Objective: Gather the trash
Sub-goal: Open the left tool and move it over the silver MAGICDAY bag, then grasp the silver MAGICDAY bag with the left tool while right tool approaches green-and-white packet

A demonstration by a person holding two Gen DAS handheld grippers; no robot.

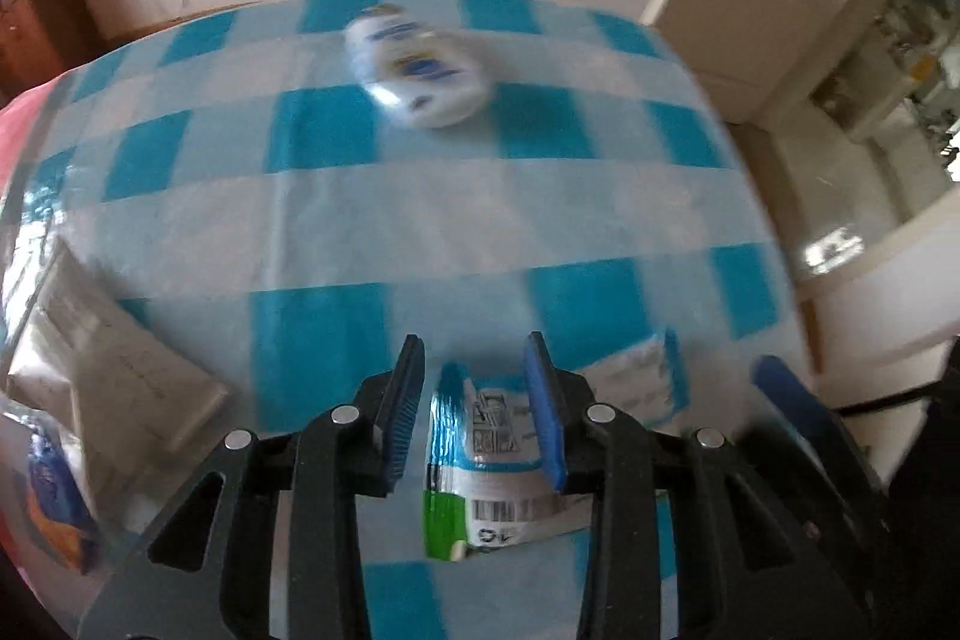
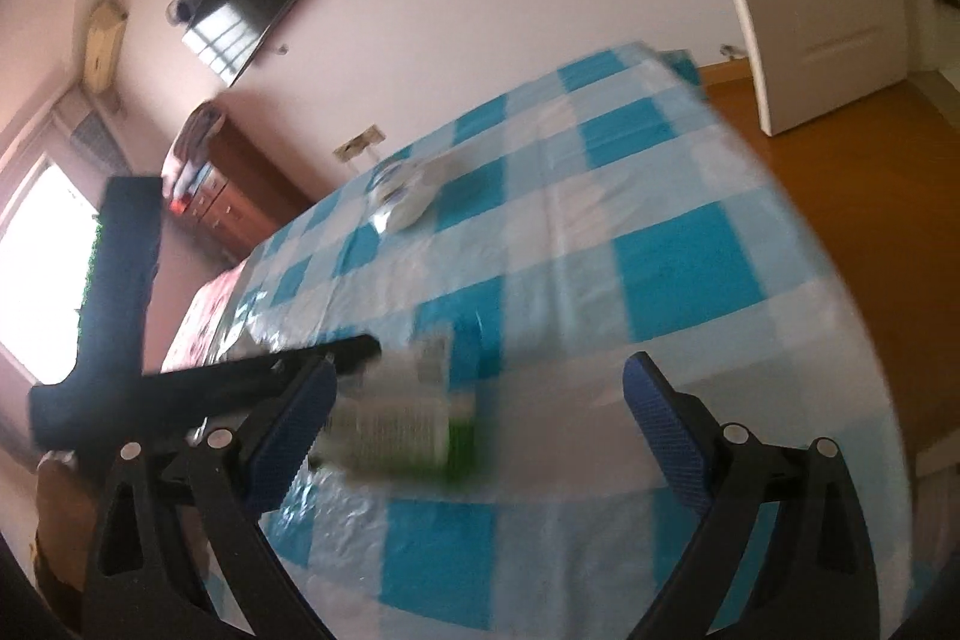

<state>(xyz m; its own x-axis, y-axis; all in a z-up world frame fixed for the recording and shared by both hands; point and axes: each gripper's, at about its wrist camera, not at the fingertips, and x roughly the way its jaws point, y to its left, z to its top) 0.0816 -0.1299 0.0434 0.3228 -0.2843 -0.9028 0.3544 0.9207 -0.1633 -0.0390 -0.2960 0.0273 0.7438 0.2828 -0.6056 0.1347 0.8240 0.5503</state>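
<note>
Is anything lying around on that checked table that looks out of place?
Yes. A crumpled wrapper sits between the left gripper fingers, and a white bottle lies toppled farther back on the tablecloth.

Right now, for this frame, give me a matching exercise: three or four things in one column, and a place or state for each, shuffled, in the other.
Things:
1. left gripper
2. right gripper
3. white bottle
4. white packet

States:
A. lying at the far end of the checked tablecloth
B. jaws wide apart, gripping nothing
C. closed on the green-and-white wrapper
D. lying near the table's left edge

Pairs: 1-C, 2-B, 3-A, 4-D
</note>
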